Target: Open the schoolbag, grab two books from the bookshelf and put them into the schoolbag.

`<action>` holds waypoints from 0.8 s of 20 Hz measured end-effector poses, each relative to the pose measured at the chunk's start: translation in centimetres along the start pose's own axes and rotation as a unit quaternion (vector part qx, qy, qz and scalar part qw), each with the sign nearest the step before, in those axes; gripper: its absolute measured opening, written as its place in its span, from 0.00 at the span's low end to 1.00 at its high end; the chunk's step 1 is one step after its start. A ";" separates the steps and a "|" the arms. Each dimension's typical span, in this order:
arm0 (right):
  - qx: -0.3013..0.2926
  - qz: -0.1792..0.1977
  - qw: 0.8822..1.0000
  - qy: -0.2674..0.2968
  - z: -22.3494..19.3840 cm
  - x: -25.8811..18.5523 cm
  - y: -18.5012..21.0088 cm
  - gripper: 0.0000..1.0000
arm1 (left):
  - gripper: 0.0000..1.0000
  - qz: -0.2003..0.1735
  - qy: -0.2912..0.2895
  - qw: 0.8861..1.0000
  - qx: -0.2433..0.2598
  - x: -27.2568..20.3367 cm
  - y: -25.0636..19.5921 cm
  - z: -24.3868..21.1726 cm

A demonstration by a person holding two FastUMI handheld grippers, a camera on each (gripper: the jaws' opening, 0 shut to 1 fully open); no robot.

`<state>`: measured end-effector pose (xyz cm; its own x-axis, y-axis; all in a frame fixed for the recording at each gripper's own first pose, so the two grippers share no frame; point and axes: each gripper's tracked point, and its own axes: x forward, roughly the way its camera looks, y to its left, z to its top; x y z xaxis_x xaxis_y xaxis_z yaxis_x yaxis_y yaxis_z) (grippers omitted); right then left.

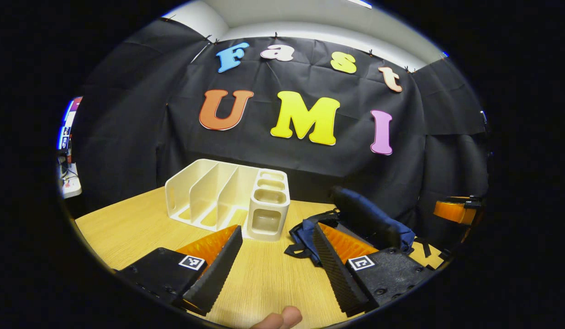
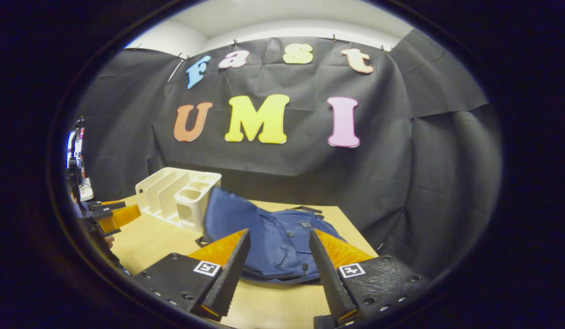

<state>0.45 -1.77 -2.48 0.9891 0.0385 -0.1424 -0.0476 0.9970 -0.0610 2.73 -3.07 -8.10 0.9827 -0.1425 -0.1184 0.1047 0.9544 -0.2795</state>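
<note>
In the left gripper view, the left gripper (image 1: pixel 277 267) hangs low over the wooden tabletop (image 1: pixel 127 224) with its fingers (image 1: pixel 216 269) spread wide and nothing between them but bare wood. A fingertip of the person's hand (image 1: pixel 282 318) shows at the bottom centre of the frame. Just above the gap between the fingers stands the white bookshelf (image 1: pixel 218 192), a rack with upright dividers and a block of small square compartments at its right end; the slots that can be seen hold no books. To the right of the rack, at centre right of the frame, lies the dark blue schoolbag (image 1: pixel 373 219), partly behind the right-hand finger. The right gripper (image 1: pixel 456 210) shows at the far right edge, well apart from the bag's near end. In the right gripper view, the right gripper (image 2: pixel 277 269) also has its fingers (image 2: pixel 229 269) held wide apart with nothing in them, and the schoolbag (image 2: pixel 282 237) lies on the tabletop (image 2: pixel 145 242) straight ahead between them, its flap standing up on the left side against the bookshelf (image 2: pixel 177 194). Whether any books are inside the bag cannot be told. The left gripper (image 2: pixel 113 214) appears at the left edge of that frame, near the rack.
</note>
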 end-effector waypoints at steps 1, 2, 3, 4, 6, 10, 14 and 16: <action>0.004 -0.002 1.000 -0.004 -0.4 -0.9 -0.1 0.85 | 0.98 0.006 0.001 1.000 0.004 -0.6 0.3 0.0; 0.010 -0.007 1.000 -0.007 -0.4 -1.8 -0.5 0.87 | 0.98 0.014 0.000 1.000 0.015 -0.9 0.5 0.3; 0.013 -0.005 1.000 -0.012 -0.6 -2.8 -0.5 0.90 | 0.98 0.022 0.005 0.999 0.037 -1.4 0.8 0.6; 0.014 -0.010 1.000 -0.016 -0.6 -3.4 -0.8 0.92 | 0.98 0.029 -0.003 0.998 0.057 -1.9 1.0 1.3; 0.017 -0.017 0.999 -0.026 -0.6 -4.8 -1.2 0.97 | 0.98 0.040 -0.018 0.996 0.075 -2.8 1.1 2.9; 0.031 -0.038 0.998 -0.045 -0.3 -6.8 -2.3 0.98 | 0.98 0.028 -0.026 0.997 0.063 -3.9 -0.1 3.9; 0.028 -0.060 0.996 -0.056 -0.4 -8.5 -3.2 0.98 | 0.98 -0.024 -0.015 0.998 0.063 -4.3 -2.3 3.1; 0.032 -0.072 0.995 -0.066 -0.3 -9.5 -3.7 0.98 | 0.97 -0.020 -0.005 0.998 0.053 -4.3 -1.8 2.5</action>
<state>-8.86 -5.86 -1.18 0.9949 -0.1012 -0.0059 0.1011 0.9948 -0.0086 -1.26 -3.50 -4.77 0.9788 -0.1787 -0.1002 0.1586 0.9705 -0.1814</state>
